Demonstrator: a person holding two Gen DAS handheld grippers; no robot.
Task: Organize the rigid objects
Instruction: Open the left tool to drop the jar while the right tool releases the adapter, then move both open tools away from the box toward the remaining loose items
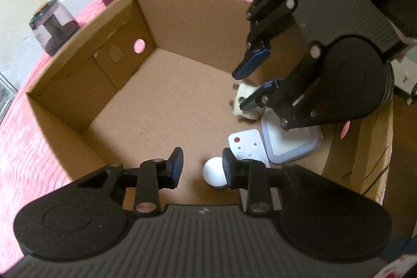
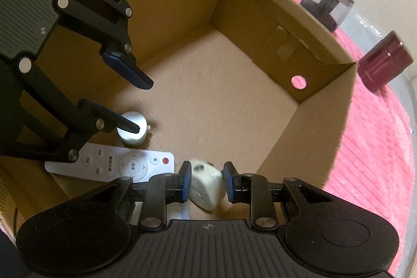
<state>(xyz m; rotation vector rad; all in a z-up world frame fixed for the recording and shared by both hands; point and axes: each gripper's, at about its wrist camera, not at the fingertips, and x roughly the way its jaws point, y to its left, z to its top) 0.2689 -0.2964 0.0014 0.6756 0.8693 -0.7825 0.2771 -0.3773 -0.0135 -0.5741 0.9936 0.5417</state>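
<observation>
Both grippers hang inside an open cardboard box [image 1: 146, 17]. My left gripper [image 1: 202, 166] is open and empty, with a small white-topped cylinder [image 1: 215, 171] just beside its right finger. It also shows in the right wrist view [image 2: 133, 130]. My right gripper [image 2: 206, 181] is open, and a white plug adapter [image 2: 206, 189] lies between its fingers; in the left wrist view the adapter [image 1: 246, 100] sits under the right gripper [image 1: 247, 85]. A white remote [image 2: 112, 164] lies on the box floor.
A white square lid [image 1: 289, 145] lies by the remote [image 1: 246, 145]. The box [image 2: 325, 48] stands on a pink textured cloth [image 2: 372, 147]. A maroon canister [image 2: 385, 67] and a clear purple chopper jar [image 2: 328, 4] stand outside the box.
</observation>
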